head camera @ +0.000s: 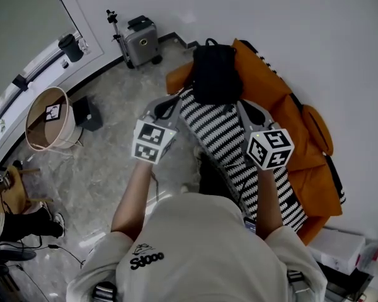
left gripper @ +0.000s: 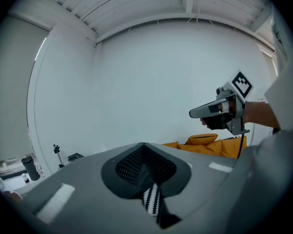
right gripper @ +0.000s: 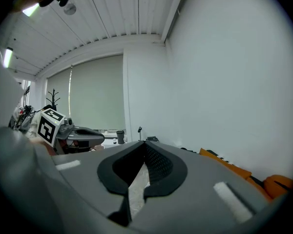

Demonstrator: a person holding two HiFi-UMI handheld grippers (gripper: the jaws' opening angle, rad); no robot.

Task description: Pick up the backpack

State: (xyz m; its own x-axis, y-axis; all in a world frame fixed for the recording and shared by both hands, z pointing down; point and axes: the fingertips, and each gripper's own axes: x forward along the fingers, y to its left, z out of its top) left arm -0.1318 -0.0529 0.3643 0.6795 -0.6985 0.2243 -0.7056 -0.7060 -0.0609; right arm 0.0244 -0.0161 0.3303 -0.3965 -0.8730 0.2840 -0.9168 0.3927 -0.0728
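**A:** At the top centre of the head view, the black backpack (head camera: 214, 74) lies on an orange couch (head camera: 302, 150), at the end of a striped blanket (head camera: 220, 137). The left hand-held gripper (head camera: 169, 104) and right hand-held gripper (head camera: 246, 107) point towards it, one on each side.

**B:** And the jaws?

**A:** The left gripper view shows its jaws pressed together, empty, with only a sliver of blanket showing beneath them. The right gripper view shows the same: closed, holding nothing.

**B:** Then I'd open both before reaching in. Aim for the top handle or a strap and clamp on the webbing, since slack fabric would likely slip.
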